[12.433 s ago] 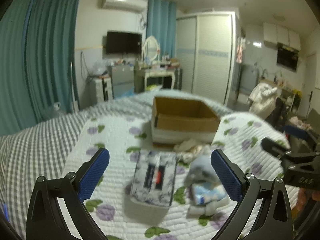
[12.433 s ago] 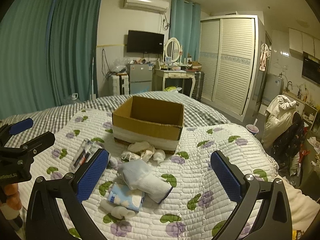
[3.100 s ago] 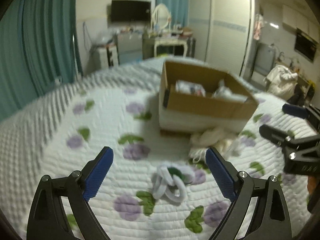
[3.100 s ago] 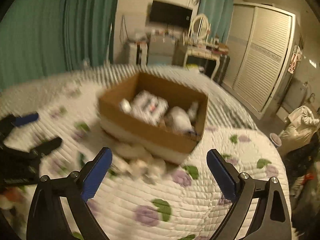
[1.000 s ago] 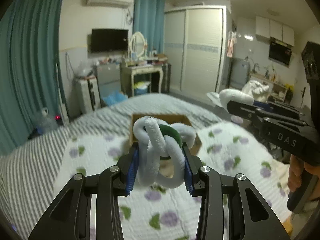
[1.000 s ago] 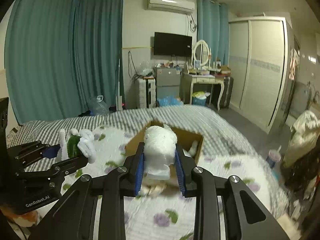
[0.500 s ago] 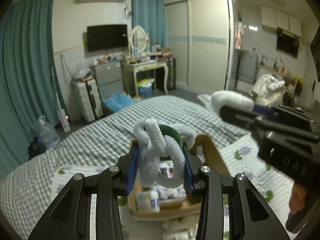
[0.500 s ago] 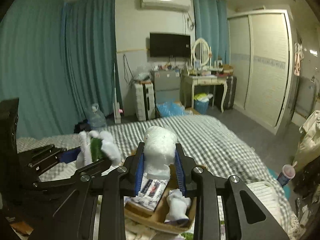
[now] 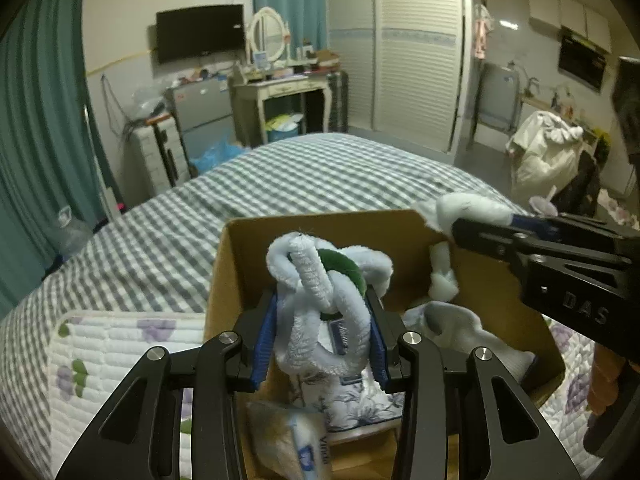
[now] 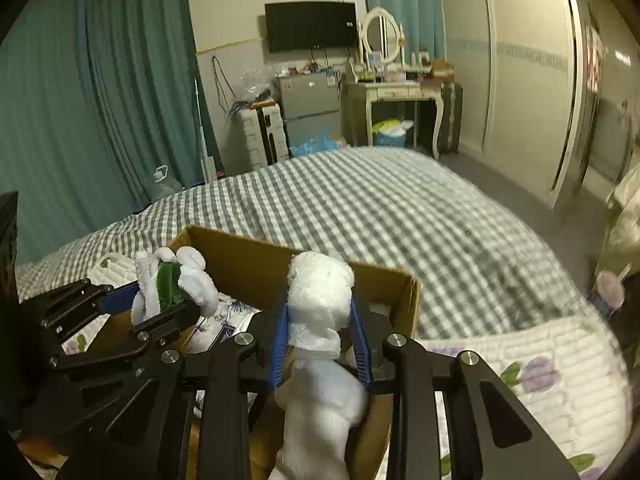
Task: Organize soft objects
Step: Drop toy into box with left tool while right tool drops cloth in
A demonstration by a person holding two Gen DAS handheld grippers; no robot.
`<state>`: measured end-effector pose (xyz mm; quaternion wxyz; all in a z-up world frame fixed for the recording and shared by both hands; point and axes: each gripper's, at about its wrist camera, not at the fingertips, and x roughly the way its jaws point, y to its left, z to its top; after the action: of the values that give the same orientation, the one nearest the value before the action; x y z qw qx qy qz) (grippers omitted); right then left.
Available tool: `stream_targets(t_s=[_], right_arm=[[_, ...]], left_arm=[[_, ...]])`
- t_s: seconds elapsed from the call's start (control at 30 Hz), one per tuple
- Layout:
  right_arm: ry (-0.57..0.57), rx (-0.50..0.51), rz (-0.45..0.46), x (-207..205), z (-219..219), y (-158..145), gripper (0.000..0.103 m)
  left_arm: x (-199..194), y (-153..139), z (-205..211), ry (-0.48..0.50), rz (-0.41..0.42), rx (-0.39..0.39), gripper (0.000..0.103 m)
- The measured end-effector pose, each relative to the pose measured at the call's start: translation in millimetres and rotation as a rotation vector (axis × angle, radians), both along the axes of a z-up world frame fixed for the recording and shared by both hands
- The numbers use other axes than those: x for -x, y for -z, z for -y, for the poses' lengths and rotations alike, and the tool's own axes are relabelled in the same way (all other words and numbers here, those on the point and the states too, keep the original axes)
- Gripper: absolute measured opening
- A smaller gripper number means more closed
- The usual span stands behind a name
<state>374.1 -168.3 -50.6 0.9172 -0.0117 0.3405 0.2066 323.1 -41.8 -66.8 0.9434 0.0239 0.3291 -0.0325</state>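
My left gripper [image 9: 320, 338] is shut on a bundle of white and green fluffy hair ties [image 9: 320, 304], held over the open cardboard box [image 9: 256, 248]. My right gripper [image 10: 320, 344] is shut on a white sock [image 10: 320, 312] that hangs down over the same box [image 10: 392, 284]. The right gripper also shows in the left wrist view [image 9: 472, 226], at the box's right wall. The left gripper with its hair ties shows in the right wrist view [image 10: 168, 284]. Inside the box lie a floral tissue pack [image 9: 356, 400], a grey-white cloth [image 9: 460, 328] and a wipes pack [image 9: 288, 444].
The box stands on a white quilted mat with purple flowers [image 9: 116, 344] over a grey checked bed cover [image 9: 304, 176]. Beyond the bed stand a small fridge [image 10: 312, 108], a dressing table [image 10: 396, 96] and wardrobe doors [image 9: 416, 52]. Teal curtains [image 10: 120, 92] hang at the left.
Both grippers have moved forward and down with their loads. They now hang right over the open box, which fills the lower part of both views.
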Motion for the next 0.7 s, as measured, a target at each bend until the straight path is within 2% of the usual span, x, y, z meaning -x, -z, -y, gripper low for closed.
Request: stream_targets(t_s=[0.1, 0.13, 0.17, 0.2, 0.23, 0.37, 0.43, 0.57, 0.7], right_arm=[[0.005, -0.018, -0.009, 3, 7, -1, 0.032], [0.012, -0.027, -0.004, 5, 9, -3, 0.035], [0.016, -0.035, -0.002, 8, 9, -7, 0.045], [0.031, -0.050, 0.003, 11, 12, -13, 0.059], [0.046, -0.068, 0.010, 15, 16, -18, 0.062], [0.071, -0.079, 0.022, 37, 23, -45, 0.062], [0.077, -0.076, 0.041, 50, 26, -64, 0.062], [0.089, -0.059, 0.124, 98, 32, -119, 0.062], [0.089, -0.043, 0.211, 159, 37, -179, 0.063]], left_arm=[[6, -5, 6, -0.009, 0.014, -0.034, 0.051], [5, -5, 7, -0.013, 0.005, -0.049, 0.062], [7, -8, 8, -0.015, -0.001, -0.060, 0.071], [10, -10, 9, -0.018, 0.000, -0.070, 0.076], [15, -15, 10, -0.021, 0.004, -0.085, 0.083], [48, -48, 12, -0.030, 0.057, -0.111, 0.085], [70, -74, 10, -0.038, 0.092, -0.107, 0.085], [115, -127, 6, -0.040, 0.183, -0.113, 0.085], [172, -173, 5, -0.038, 0.284, -0.123, 0.093]])
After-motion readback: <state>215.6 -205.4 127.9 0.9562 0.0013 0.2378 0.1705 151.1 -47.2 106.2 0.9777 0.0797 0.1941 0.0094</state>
